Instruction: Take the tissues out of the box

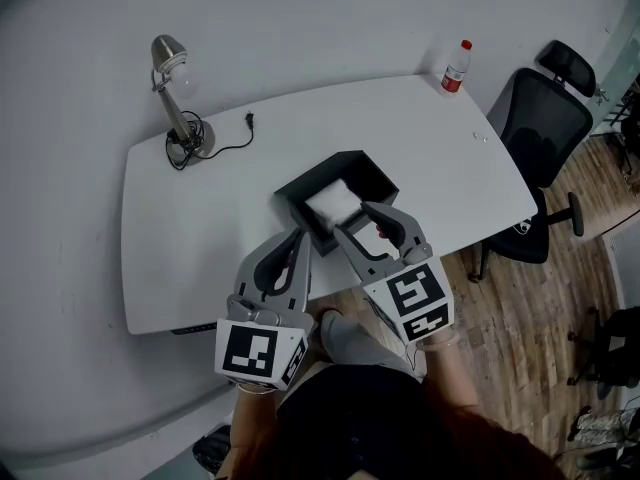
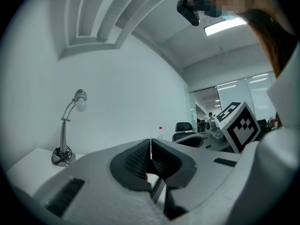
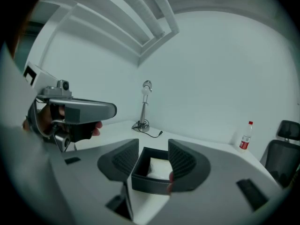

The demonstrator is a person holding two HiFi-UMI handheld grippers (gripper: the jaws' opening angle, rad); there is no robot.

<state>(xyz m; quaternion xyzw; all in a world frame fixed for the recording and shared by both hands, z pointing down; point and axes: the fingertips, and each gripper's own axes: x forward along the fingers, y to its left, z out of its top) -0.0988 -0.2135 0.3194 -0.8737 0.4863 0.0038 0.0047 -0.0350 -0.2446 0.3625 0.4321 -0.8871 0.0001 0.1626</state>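
A black open box (image 1: 372,176) stands near the table's front edge, and a stack of white tissues (image 1: 335,204) lies inside it. In the right gripper view the box (image 3: 149,182) and its tissues (image 3: 159,168) show just beyond the jaws. My right gripper (image 1: 361,221) hovers over the box's near side, open, its jaws apart with nothing between them (image 3: 153,150). My left gripper (image 1: 294,242) hangs to the left of the box above the table's edge. Its pads meet, shut on nothing (image 2: 150,145).
On the white table (image 1: 200,228), a silver desk lamp (image 1: 175,98) with a black cord stands at the back left. A red-capped bottle (image 1: 457,66) stands at the back right corner. A black office chair (image 1: 540,138) sits to the right on the wooden floor.
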